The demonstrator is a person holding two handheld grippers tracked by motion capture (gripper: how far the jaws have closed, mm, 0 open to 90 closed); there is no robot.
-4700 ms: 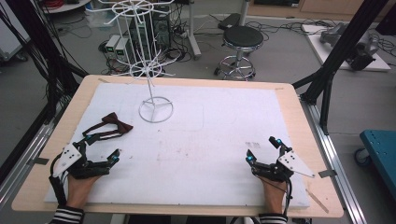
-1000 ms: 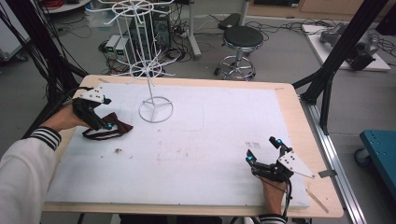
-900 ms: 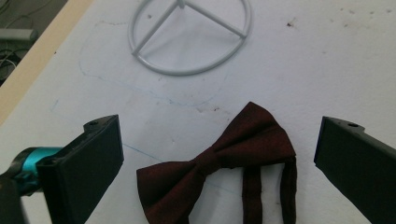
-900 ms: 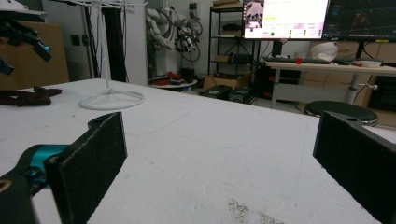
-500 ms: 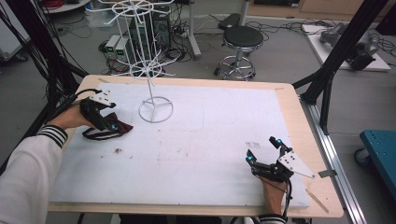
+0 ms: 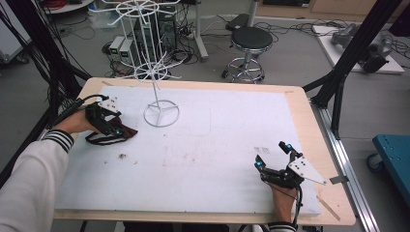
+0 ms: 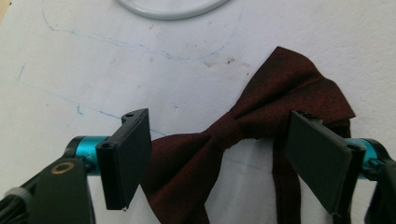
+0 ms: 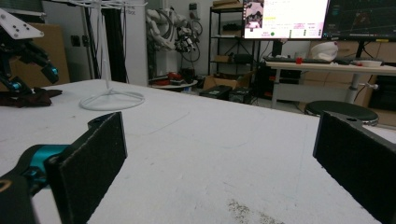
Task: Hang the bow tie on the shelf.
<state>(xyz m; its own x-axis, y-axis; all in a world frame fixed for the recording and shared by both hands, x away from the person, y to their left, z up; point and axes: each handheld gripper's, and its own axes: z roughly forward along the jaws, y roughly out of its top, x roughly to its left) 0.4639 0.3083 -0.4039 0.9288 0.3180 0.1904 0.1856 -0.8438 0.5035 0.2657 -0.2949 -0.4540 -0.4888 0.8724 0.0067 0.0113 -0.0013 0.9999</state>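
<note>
A dark red bow tie (image 6: 124,133) with a strap lies flat on the white board (image 6: 217,145) at the left. My left gripper (image 6: 114,129) points down over it. In the left gripper view the bow tie (image 7: 289,84) lies between the two black pads, its knot about midway. The jaws of my left gripper (image 7: 219,122) have just been closing, but the cloth is not bunched or lifted. My right gripper (image 6: 271,155) rests near the front right edge, open, with nothing between its pads (image 8: 93,158). From there the left gripper (image 8: 18,70) shows far off.
A white wire display stand (image 6: 154,92) rises just right of the bow tie; its ring base (image 7: 173,9) lies close beyond the jaws. Small dark crumbs (image 6: 122,156) dot the board. A stool (image 6: 251,38) and cables are on the floor behind.
The left hand went from the front edge to the bow tie. Over the last second it sank a little onto the cloth. The right gripper has stayed put.
</note>
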